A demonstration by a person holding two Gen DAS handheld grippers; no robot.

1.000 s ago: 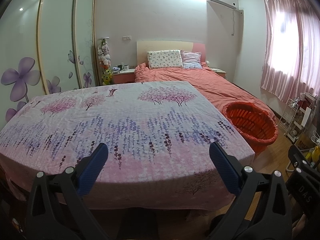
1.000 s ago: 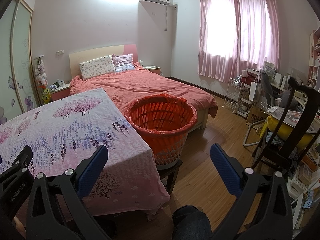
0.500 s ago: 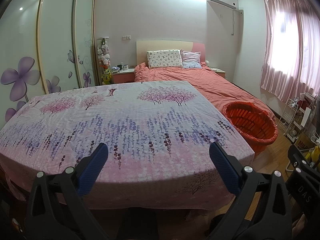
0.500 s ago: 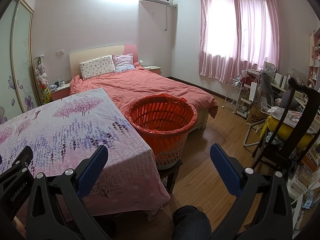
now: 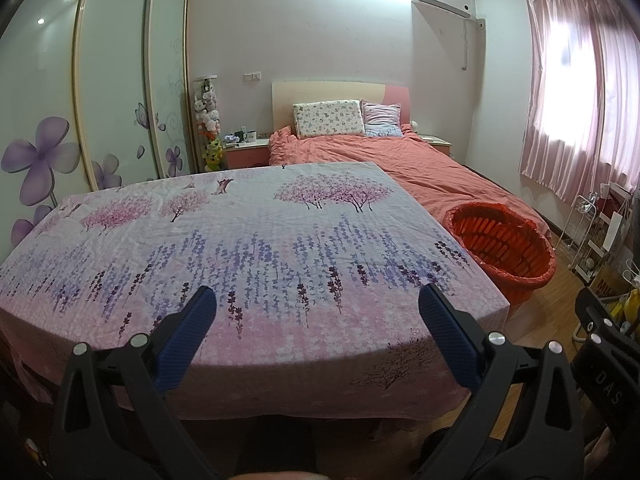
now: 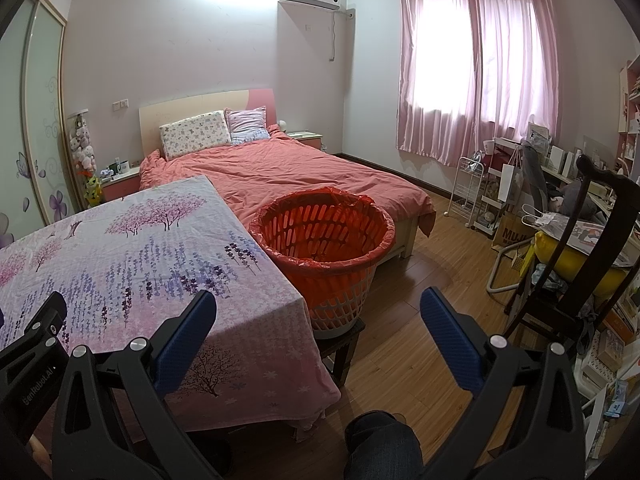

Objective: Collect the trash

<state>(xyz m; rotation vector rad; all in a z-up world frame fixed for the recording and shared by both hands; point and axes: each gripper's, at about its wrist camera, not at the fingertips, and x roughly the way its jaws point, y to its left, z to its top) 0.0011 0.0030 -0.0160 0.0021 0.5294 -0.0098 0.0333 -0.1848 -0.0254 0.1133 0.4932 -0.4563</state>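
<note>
Before you: a table under a smooth floral cotton cloth (image 5: pixel 256 240), pink trees and purple lavender sprigs printed on it. Your left gripper (image 5: pixel 318 308) hangs over its near edge, jaws spread wide, holding nothing. Your right gripper (image 6: pixel 318 312) does likewise, over wooden plank flooring (image 6: pixel 420 344). Just beside the table's right edge: a round slatted plastic basket lined with a red bag (image 6: pixel 324 236), set on a dark stool. Behind: a bed with a wrinkled coral duvet (image 6: pixel 288 168).
</note>
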